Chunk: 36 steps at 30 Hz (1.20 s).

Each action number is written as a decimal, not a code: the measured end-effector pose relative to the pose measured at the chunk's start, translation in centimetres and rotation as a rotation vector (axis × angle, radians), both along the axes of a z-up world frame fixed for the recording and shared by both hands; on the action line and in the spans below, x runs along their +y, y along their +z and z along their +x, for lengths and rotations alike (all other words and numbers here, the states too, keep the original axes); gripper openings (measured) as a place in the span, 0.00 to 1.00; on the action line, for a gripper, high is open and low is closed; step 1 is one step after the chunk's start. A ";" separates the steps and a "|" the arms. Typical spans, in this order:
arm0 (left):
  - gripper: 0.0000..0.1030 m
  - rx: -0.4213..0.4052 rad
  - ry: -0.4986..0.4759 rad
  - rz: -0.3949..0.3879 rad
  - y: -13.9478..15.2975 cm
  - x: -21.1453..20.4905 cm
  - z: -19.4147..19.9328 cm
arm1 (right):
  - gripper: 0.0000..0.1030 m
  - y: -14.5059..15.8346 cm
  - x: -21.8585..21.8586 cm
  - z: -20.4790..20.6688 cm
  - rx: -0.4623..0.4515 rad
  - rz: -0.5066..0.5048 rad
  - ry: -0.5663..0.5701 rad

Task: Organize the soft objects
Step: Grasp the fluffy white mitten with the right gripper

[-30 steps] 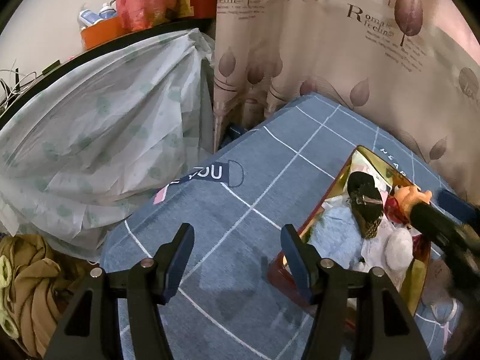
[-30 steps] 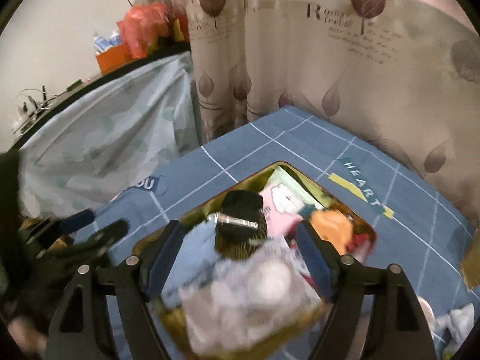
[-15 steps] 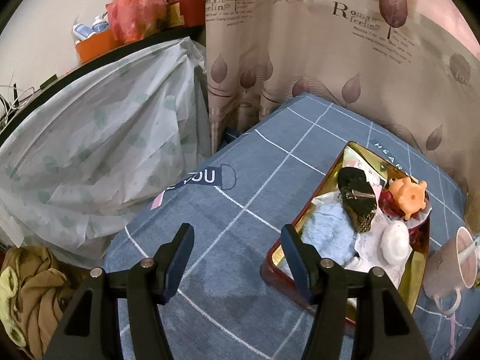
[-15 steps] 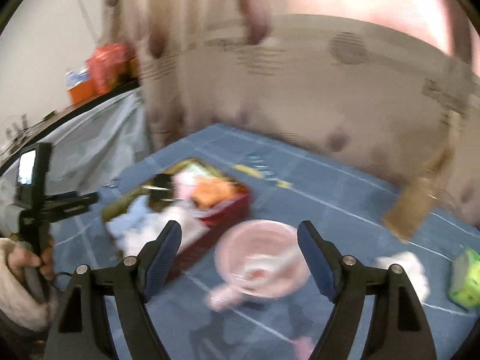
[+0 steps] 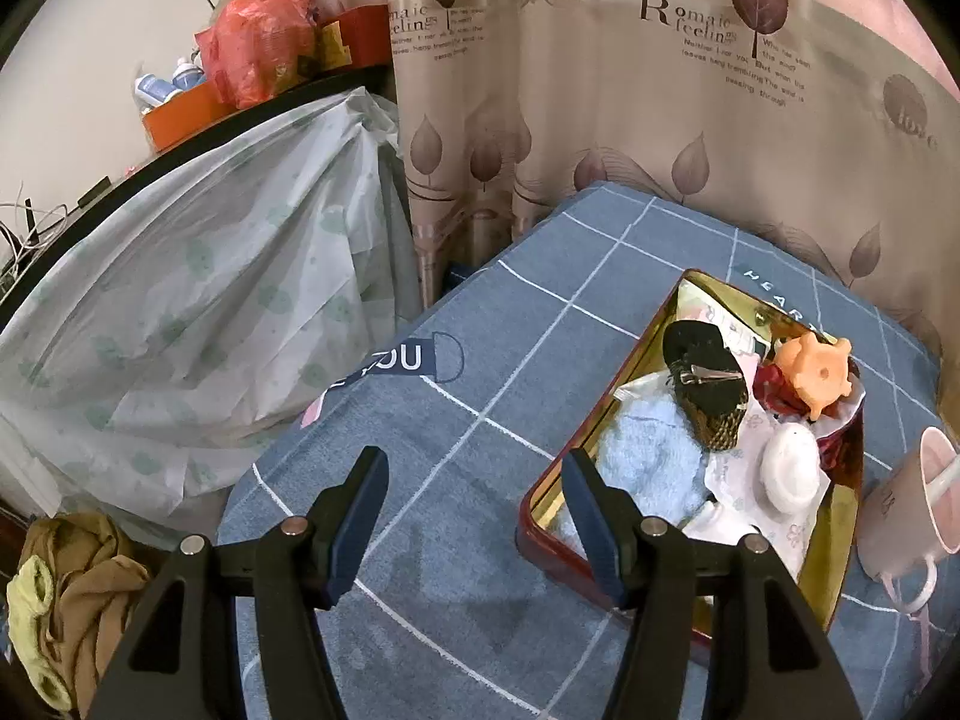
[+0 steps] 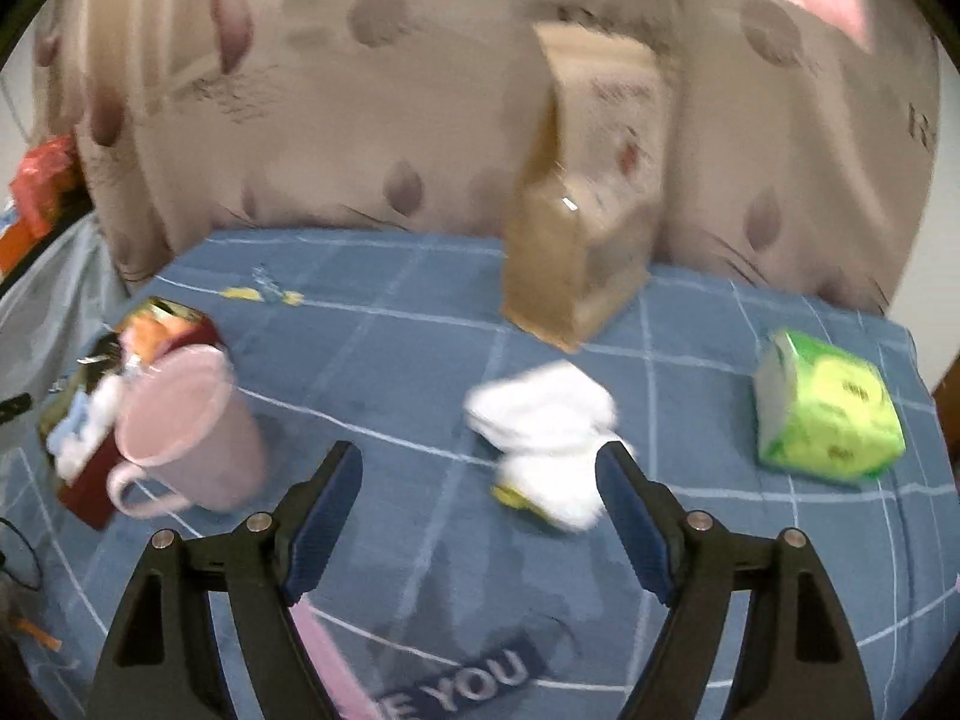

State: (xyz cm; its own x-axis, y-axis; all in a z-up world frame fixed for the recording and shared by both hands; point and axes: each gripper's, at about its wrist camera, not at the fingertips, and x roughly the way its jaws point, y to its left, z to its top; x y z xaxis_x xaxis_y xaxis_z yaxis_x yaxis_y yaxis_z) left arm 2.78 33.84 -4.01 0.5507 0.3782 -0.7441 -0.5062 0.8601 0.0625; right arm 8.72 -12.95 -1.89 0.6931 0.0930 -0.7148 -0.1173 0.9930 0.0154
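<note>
R gripper (image 6: 479, 492) is spread wide, nothing between the fingers. The crumpled white cloth bundle (image 6: 543, 420) lies on the blue grid-pattern tablecloth (image 6: 390, 354) just ahead of the fingers, nearer the R fingertip; view is motion-blurred, so its exact shape is unclear. It looks light, limp and compressible, not fragile. My guess: best to pinch the thick bunched middle, since an edge would probably just unfold and trail. A yellowish bit shows at its near edge, can't tell what.

L gripper (image 5: 474, 498) is also open and empty, over bare cloth. The red-rimmed gold tin tray (image 5: 543, 546) sits by the R fingertip, w/ a light-blue fluffy cloth (image 5: 645, 462) and other soft bits inside.

Vs 0.5 s ago: R view has swung rightwards. The pink ceramic mug (image 6: 192, 426) that sat between the fingers is now off the L finger, the white bundle is near centre, and a green tissue pack (image 6: 828, 414) is fully in view. L view barely changed.
</note>
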 end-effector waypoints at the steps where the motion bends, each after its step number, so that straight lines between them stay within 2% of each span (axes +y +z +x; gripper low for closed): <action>1: 0.60 0.001 0.001 0.002 0.0 -0.1 0.0 | 0.75 -0.6 -0.6 0.0 0.014 -0.003 -0.008; 12: 0.60 0.009 -0.004 0.023 0.0 -0.3 -0.1 | 0.75 -4.8 -3.8 0.7 0.083 0.010 -0.050; 16: 0.60 0.010 -0.010 0.042 0.1 -0.6 -0.1 | 0.75 -5.7 -3.5 1.8 0.094 0.033 -0.051; 26: 0.60 0.024 -0.016 0.091 0.1 -1.8 0.1 | 0.75 -8.2 -2.8 5.6 0.128 0.006 -0.092; 28: 0.60 0.014 -0.019 0.101 0.4 -2.1 -0.1 | 0.63 -7.9 -3.2 5.5 0.113 0.014 -0.092; 29: 0.60 0.006 -0.022 0.103 0.7 -2.5 -0.2 | 0.51 -7.8 -3.5 5.4 0.111 0.015 -0.093; 32: 0.60 -0.006 -0.053 0.095 1.2 -3.6 -0.4 | 0.44 -7.7 -4.6 4.9 0.112 0.025 -0.097; 36: 0.60 -0.010 -0.127 0.097 1.7 -6.5 -0.2 | 0.42 -7.7 -6.6 3.4 0.109 0.014 -0.116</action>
